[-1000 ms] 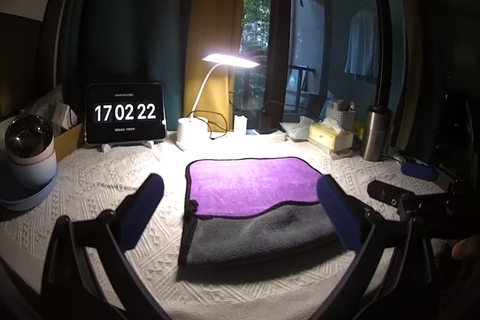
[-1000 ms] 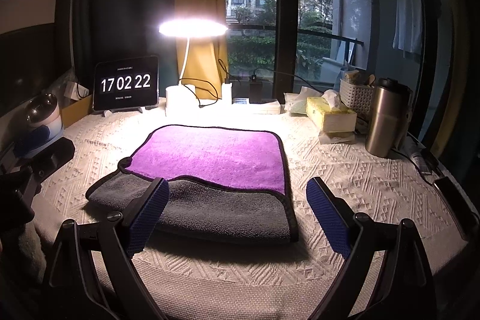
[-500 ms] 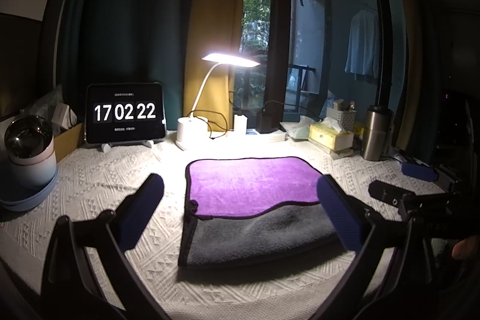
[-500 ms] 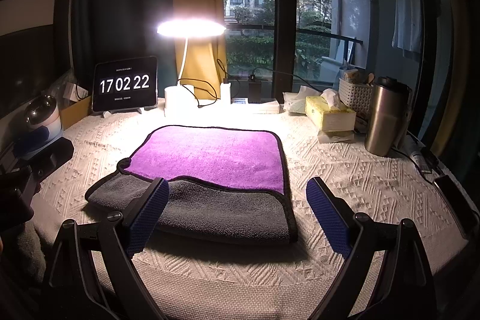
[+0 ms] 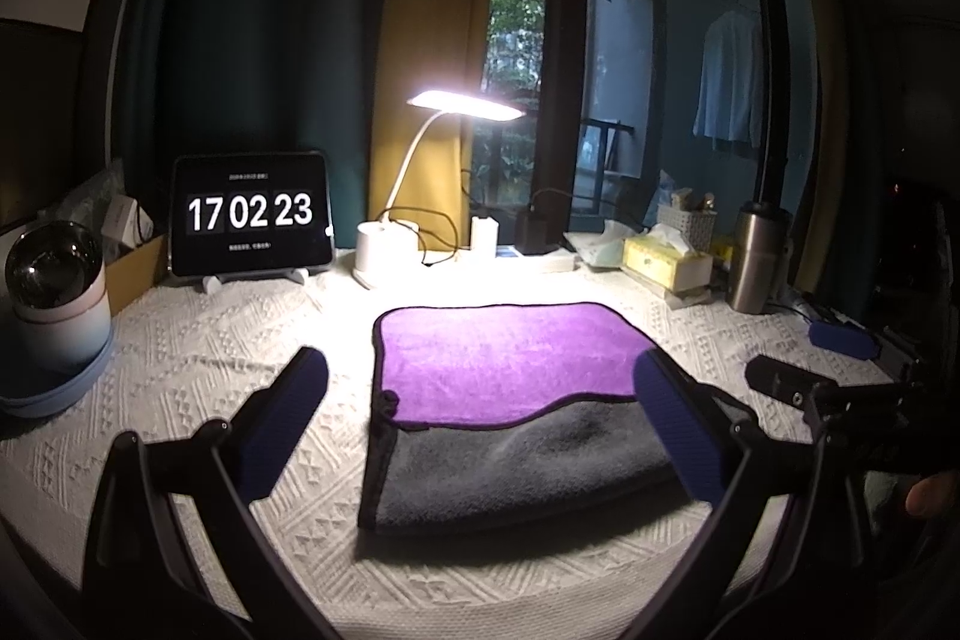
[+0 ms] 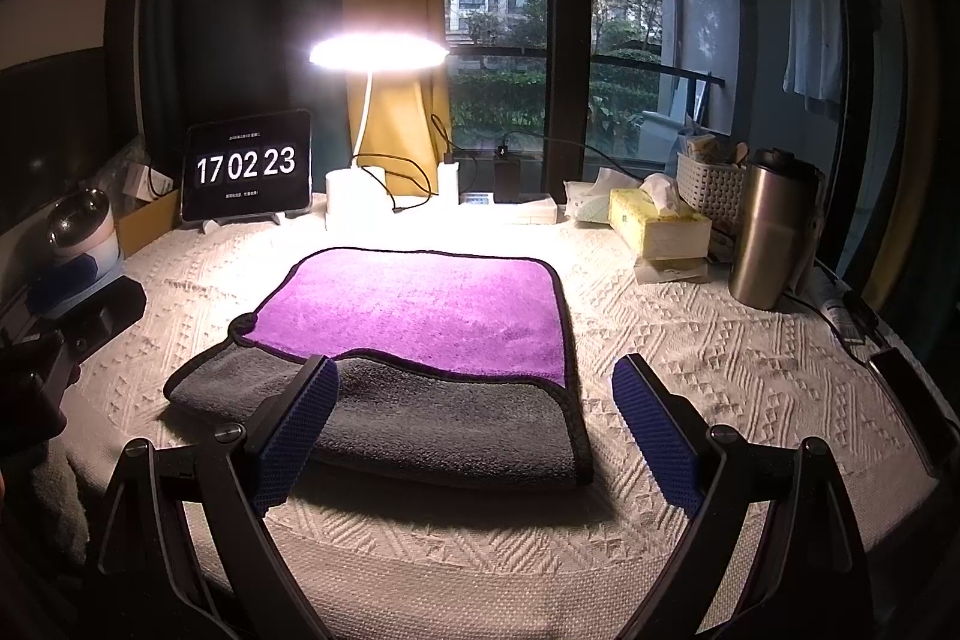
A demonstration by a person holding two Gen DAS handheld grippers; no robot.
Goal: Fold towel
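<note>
Towel point(image 6: 414, 340) lies flat at the middle of the counter point(image 6: 720, 352), under the lamp point(image 6: 378, 52), already doubled once: a purple flap covers the far part and a grey layer shows along the near edge. Both tools hover short of it, touching nothing. The left tool point(image 5: 480, 424) has its jaws spread wide and empty; the right tool point(image 6: 474, 430) likewise stands wide apart with nothing between its pads.

Judging by the wavy purple hem, the first fold is uneven, so a second fold made from here could come out skewed. Pinching only the top flap, not both layers, would likely peel the fold open. The textured cloth on the counter may also get caught in the jaws if a tool dips too low at the thick near edge.

Room is fair. To the left, bare counter runs to the bowl point(image 5: 51, 298) and the clock tablet point(image 5: 251, 214). To the right, the tissue box point(image 6: 657, 229) and steel flask point(image 6: 771, 232) stand well apart from the towel. The near counter edge is close behind both tools.
</note>
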